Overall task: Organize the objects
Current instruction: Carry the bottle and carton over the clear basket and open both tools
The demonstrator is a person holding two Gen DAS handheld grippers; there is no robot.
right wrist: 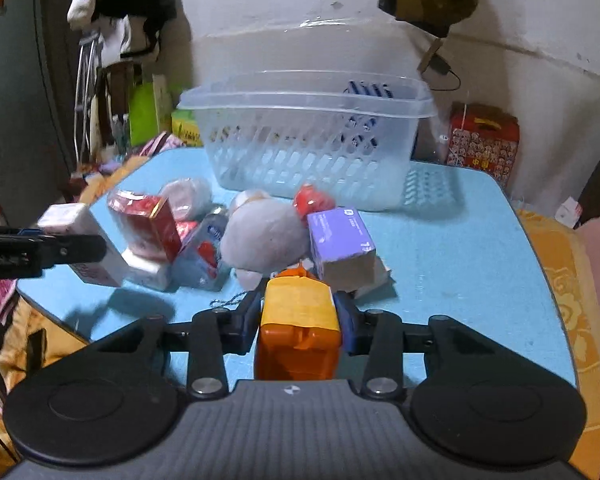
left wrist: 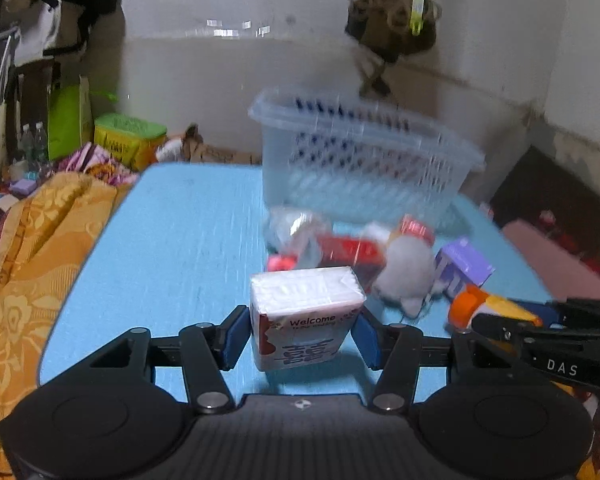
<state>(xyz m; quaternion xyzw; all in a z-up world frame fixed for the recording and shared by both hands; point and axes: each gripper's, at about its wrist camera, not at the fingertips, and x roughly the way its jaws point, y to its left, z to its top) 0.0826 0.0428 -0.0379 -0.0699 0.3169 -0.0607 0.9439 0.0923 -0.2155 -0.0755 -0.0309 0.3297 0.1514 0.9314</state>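
Observation:
My left gripper is shut on a white tissue pack printed "Welcome", held over the blue table; the pack also shows in the right wrist view. My right gripper is shut on an orange-capped yellow bottle, which also shows in the left wrist view. A clear plastic basket stands at the table's back, also visible in the left wrist view. In front of it lie a grey plush toy, a purple box and a red box.
A clear wrapped packet and a red round item lie in the pile. An orange patterned cloth borders the table's left side. A red gift box stands behind the table at right. A green-lidded bin sits at the back left.

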